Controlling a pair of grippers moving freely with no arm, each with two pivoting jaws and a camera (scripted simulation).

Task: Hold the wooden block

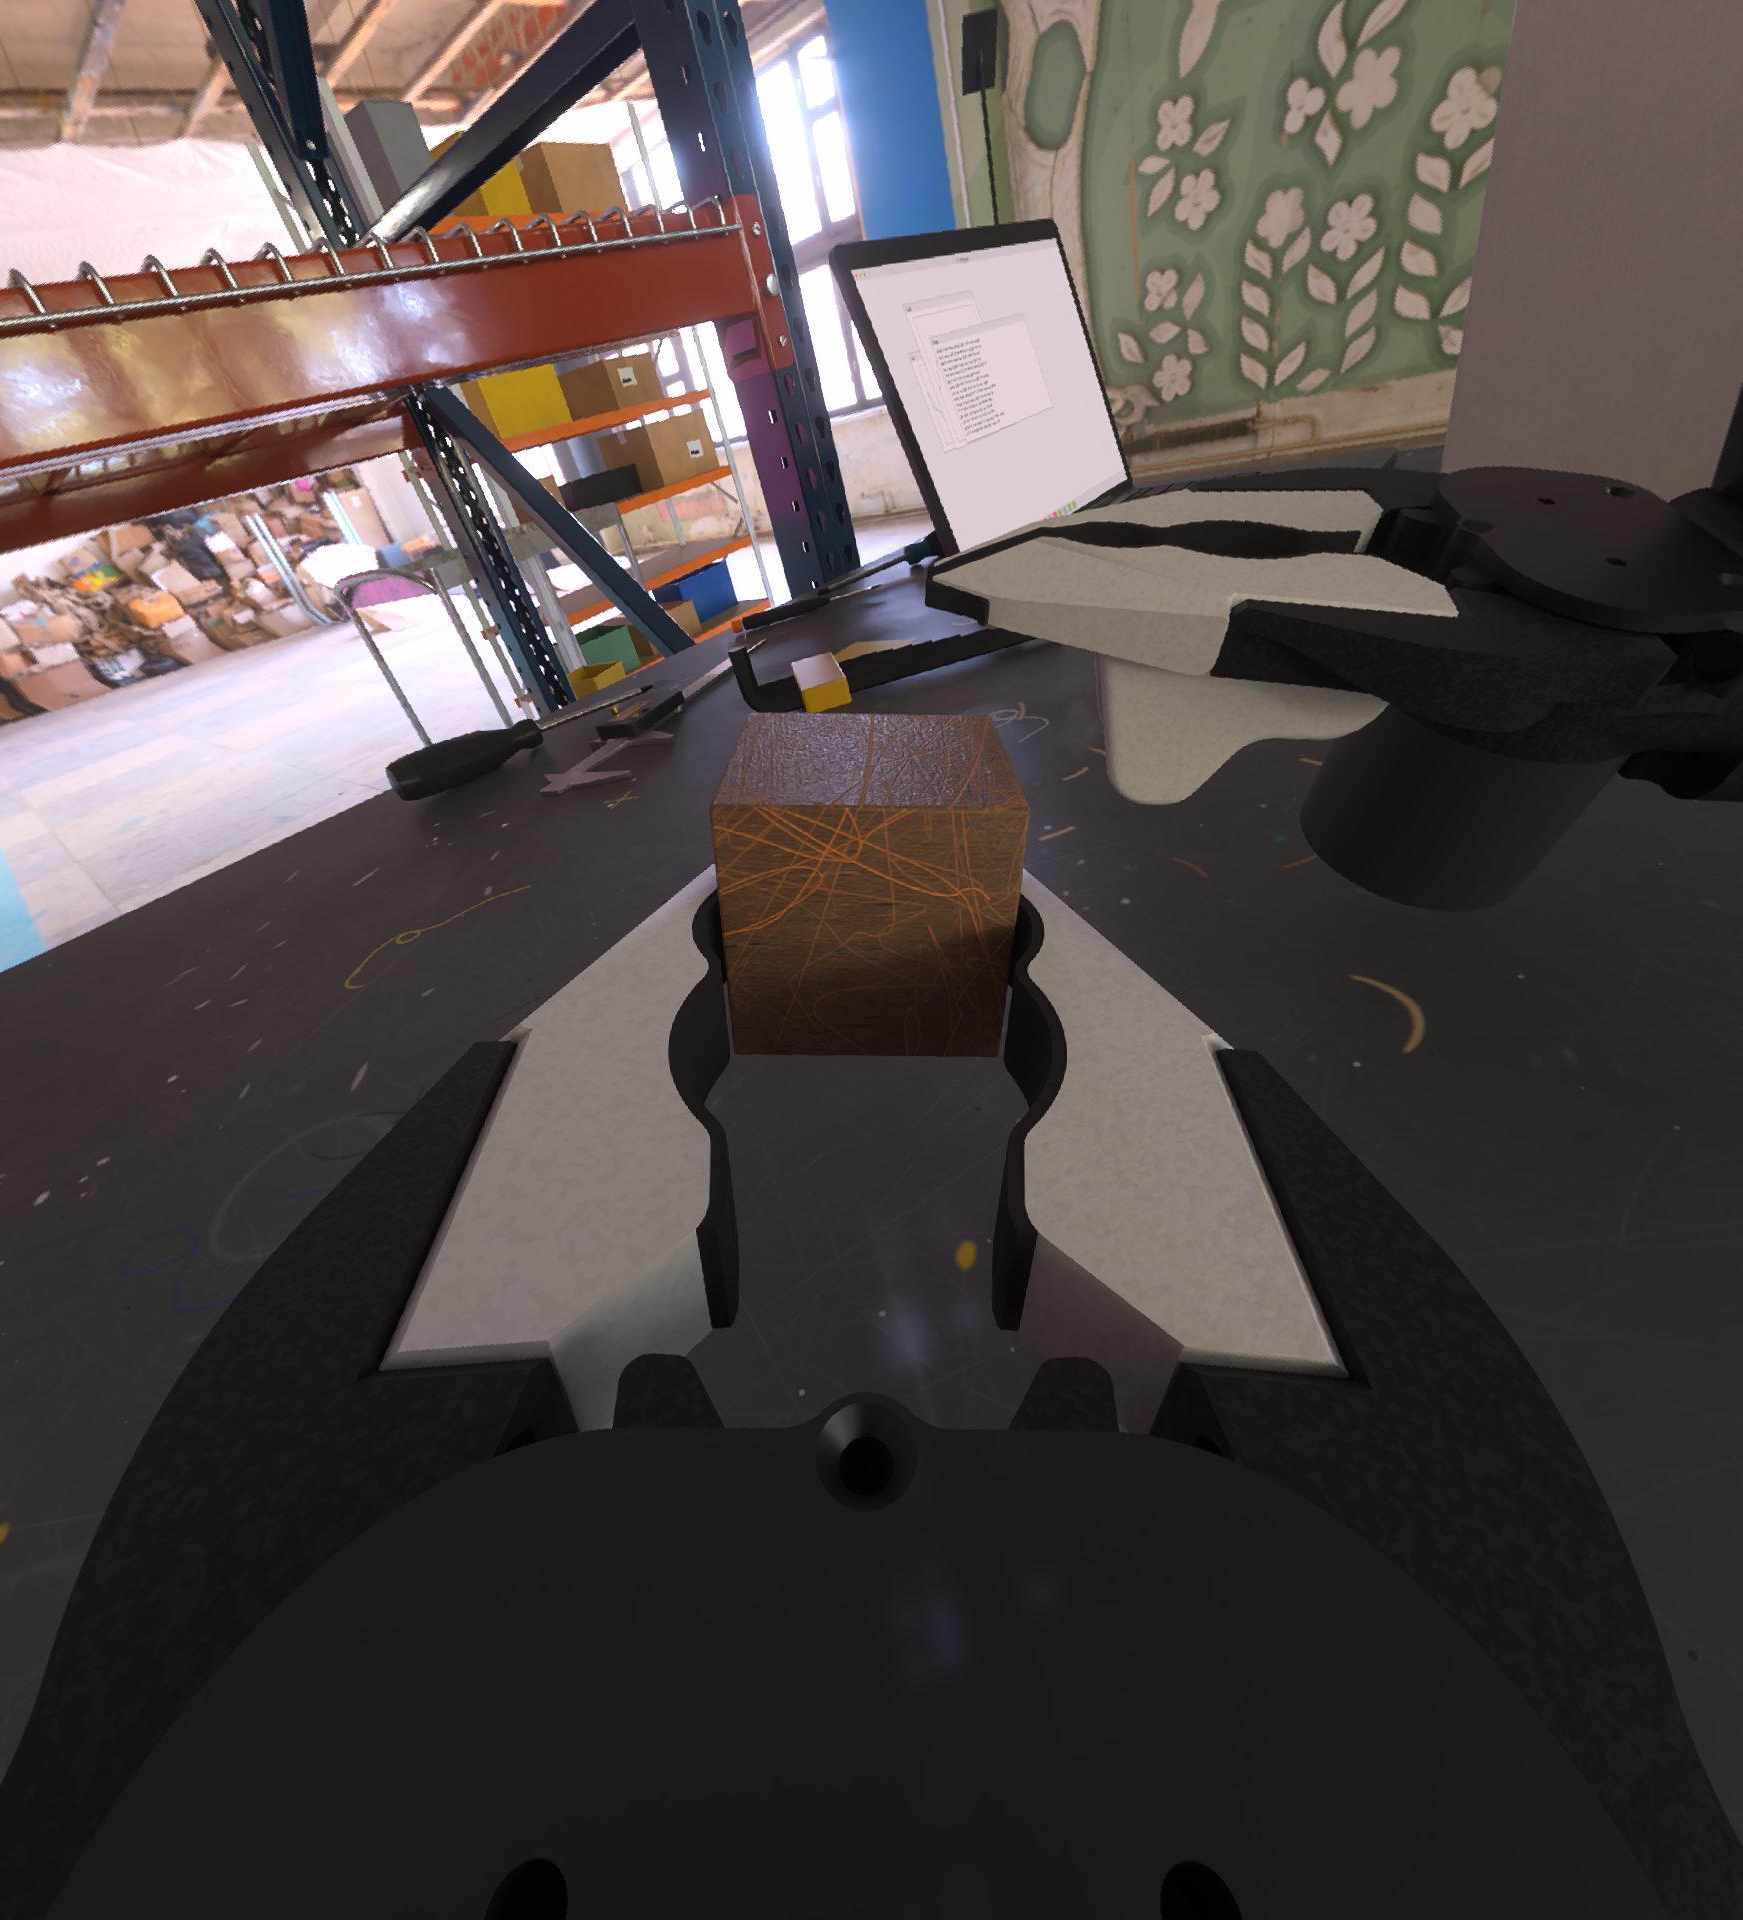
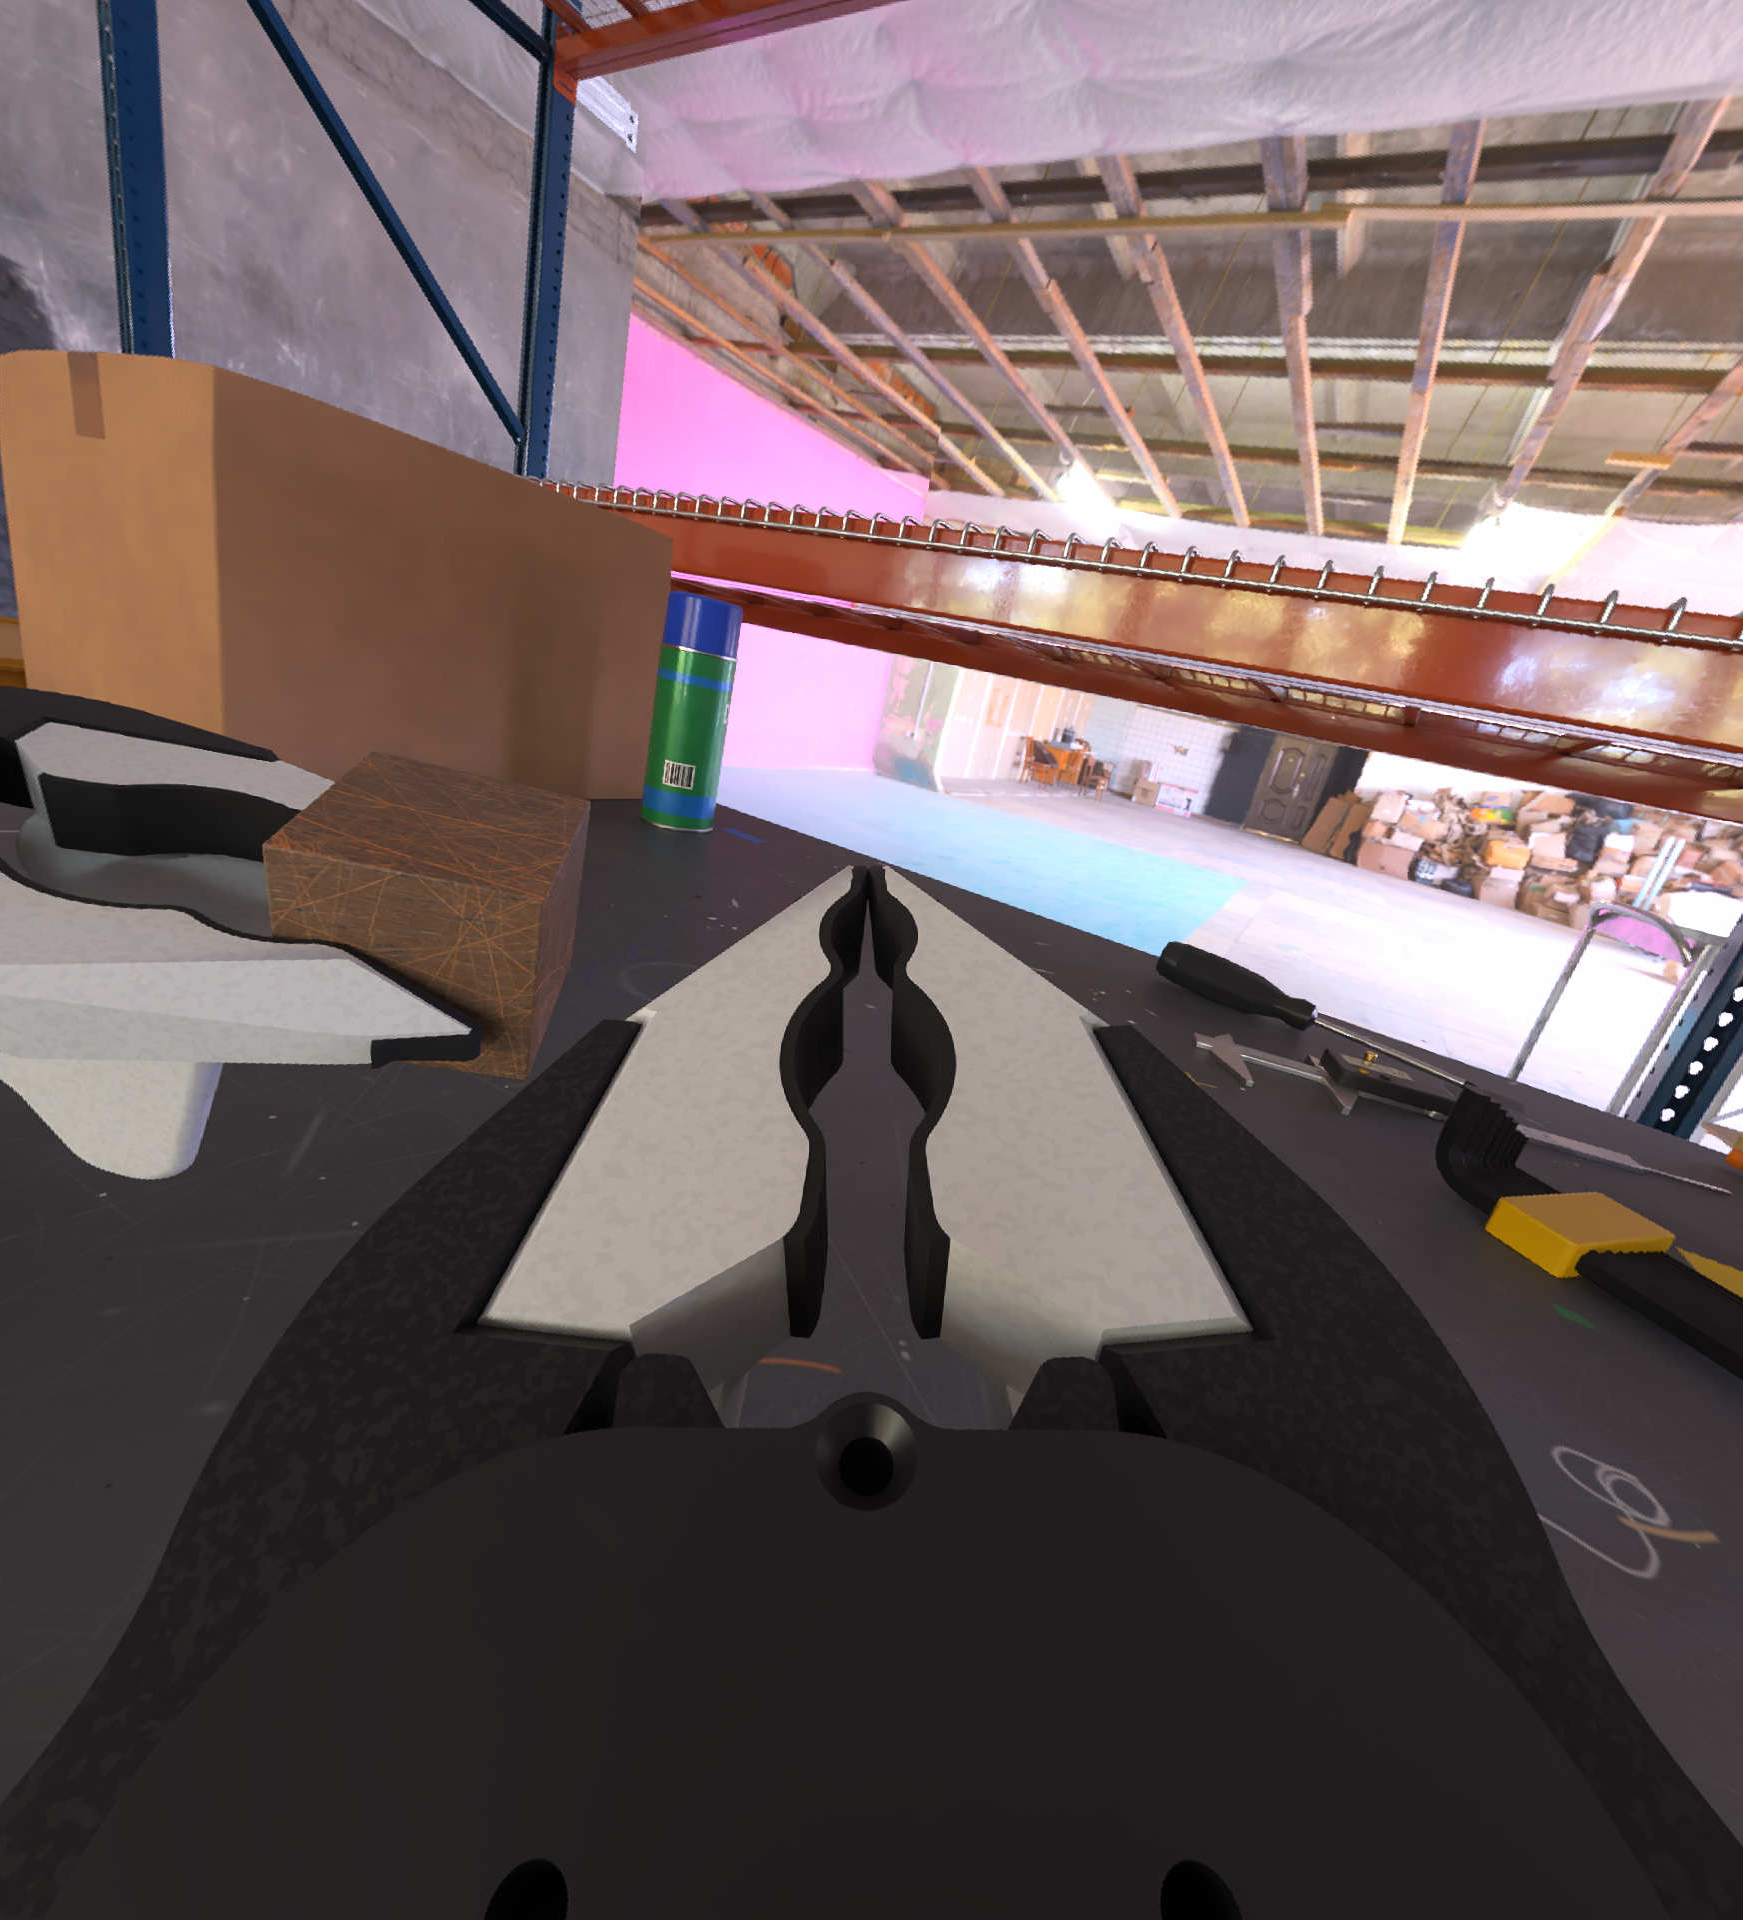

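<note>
Both my left gripper [image 1: 867, 935] fingers clamp the wooden block [image 1: 867, 894]; my right gripper [image 2: 867, 883] sits closed, empty. Shallow fingertip contact risks slipping.

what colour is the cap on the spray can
Blue, on a green spray can with blue bands; it shows only in the right wrist view.

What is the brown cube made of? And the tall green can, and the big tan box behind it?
The wooden block looks like dark matte wood, scored with thin orange scratches; the left gripper clamps it. The green can is probably painted metal, judging by its smooth sheen, with a blue cap, likely plastic. The tan box looks like plain cardboard, with a tape strip on top.
</note>
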